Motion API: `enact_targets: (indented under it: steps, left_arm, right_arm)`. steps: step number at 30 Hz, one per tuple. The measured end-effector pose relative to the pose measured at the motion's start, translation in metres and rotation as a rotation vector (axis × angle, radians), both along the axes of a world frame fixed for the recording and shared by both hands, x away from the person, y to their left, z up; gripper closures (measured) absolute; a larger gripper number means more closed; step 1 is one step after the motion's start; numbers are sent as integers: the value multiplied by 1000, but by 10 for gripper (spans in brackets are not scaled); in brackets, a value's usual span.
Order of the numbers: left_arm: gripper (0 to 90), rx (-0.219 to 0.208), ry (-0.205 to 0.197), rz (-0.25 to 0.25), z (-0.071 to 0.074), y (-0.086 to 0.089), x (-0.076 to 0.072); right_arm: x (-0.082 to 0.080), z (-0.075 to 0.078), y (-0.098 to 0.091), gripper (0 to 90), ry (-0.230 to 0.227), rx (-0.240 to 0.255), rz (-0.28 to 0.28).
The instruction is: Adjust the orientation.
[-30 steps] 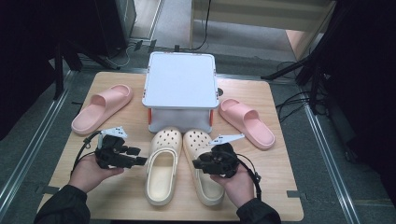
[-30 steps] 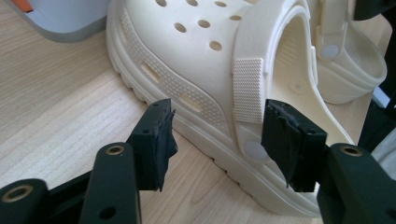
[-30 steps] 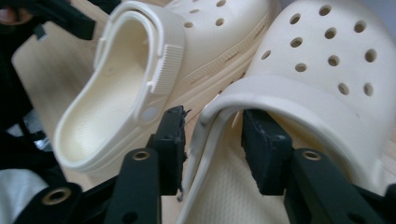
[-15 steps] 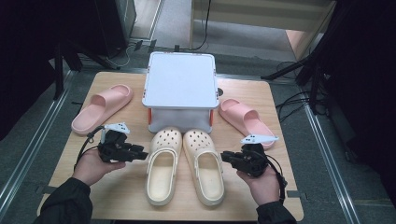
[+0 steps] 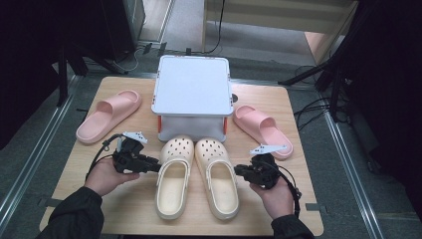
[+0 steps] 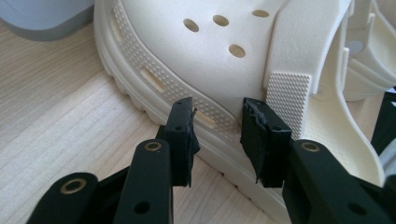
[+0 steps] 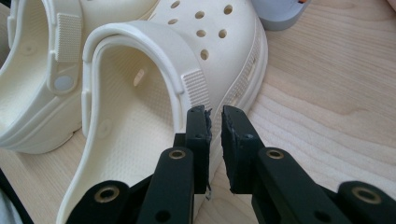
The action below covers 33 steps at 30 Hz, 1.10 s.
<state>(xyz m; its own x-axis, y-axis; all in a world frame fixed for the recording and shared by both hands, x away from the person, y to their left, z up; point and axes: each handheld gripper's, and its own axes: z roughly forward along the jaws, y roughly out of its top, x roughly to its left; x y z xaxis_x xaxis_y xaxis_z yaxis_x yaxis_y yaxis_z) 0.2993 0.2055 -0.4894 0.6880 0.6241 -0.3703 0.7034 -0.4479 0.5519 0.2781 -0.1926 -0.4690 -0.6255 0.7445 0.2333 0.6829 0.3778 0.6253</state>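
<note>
Two cream clogs lie side by side, toes toward the box, on the wooden table [image 5: 130,211]. My left gripper [image 5: 158,167] [image 6: 217,135] lies level at the outer side of the left clog [image 5: 174,184] [image 6: 224,70]. Its jaws have just been closing and still stand apart, with the clog's ribbed side just beyond the tips and nothing pinched. My right gripper [image 5: 238,170] [image 7: 215,128] points at the outer side of the right clog [image 5: 216,181] [image 7: 140,116], by the strap's end. Its jaws have just been closing to a narrow slit and hold nothing.
A white-lidded box [image 5: 193,92] stands behind the clogs' toes. One pink slide [image 5: 107,115] lies at the far left, another pink slide [image 5: 261,128] at the right, close behind my right hand. Dark stands and cables surround the table.
My right gripper slid right, off the right clog to its outer edge, and its jaws narrowed. The left gripper stayed put while its jaws narrowed.
</note>
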Motion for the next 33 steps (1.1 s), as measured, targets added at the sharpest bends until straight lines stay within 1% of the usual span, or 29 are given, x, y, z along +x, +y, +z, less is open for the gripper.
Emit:
enact_targets:
  steps: [3,4,8,12,16,17,19,20,21,22,24,25,26,27,31,33]
  left_arm:
    - [654,-10,16,5,-1,0,0]
    - [661,-10,16,3,0,-1,0]
    - [668,-15,25,-22,-1,-4,-2]
    - [663,-14,23,-56,-1,-12,-6]
    - [647,-22,28,-81,-2,-19,-8]
    - [647,-23,33,-81,-2,-21,-8]
    - [637,-20,30,-90,-2,-24,-9]
    - [635,-17,22,-95,-2,-24,-9]
    - [630,-17,22,-95,-2,-24,-9]
    - [630,-26,26,-87,-2,-23,-9]
    - [603,-36,25,-79,-2,-21,-7]
    - [594,-35,16,-76,-1,-21,-8]
    - [594,-39,10,-76,0,-21,-8]
    - [584,-35,-7,-76,2,-20,-9]
    - [552,-51,-44,-72,8,-17,-10]
    - [534,-51,-65,-66,11,-16,-10]
  right_arm:
    - [1,-1,0,817,6,7,-6]
    - [1,-1,-1,817,6,10,-6]
    - [1,-1,0,817,1,10,-7]
    - [1,-2,1,814,3,10,-7]
    - [1,-5,5,809,6,4,3]
    - [1,-5,5,809,6,4,3]
    - [2,-6,8,802,6,4,12]
    - [2,-6,9,803,7,1,11]
    - [2,-6,9,803,7,1,11]
    - [2,-7,9,802,4,-1,9]
    - [4,-7,8,781,6,3,4]
    - [5,-7,6,771,12,16,-3]
    - [5,-7,6,771,12,16,-3]
    - [5,-7,6,759,13,20,-6]
    - [4,-3,3,730,-15,55,-7]
    - [2,-1,3,703,-25,69,-8]
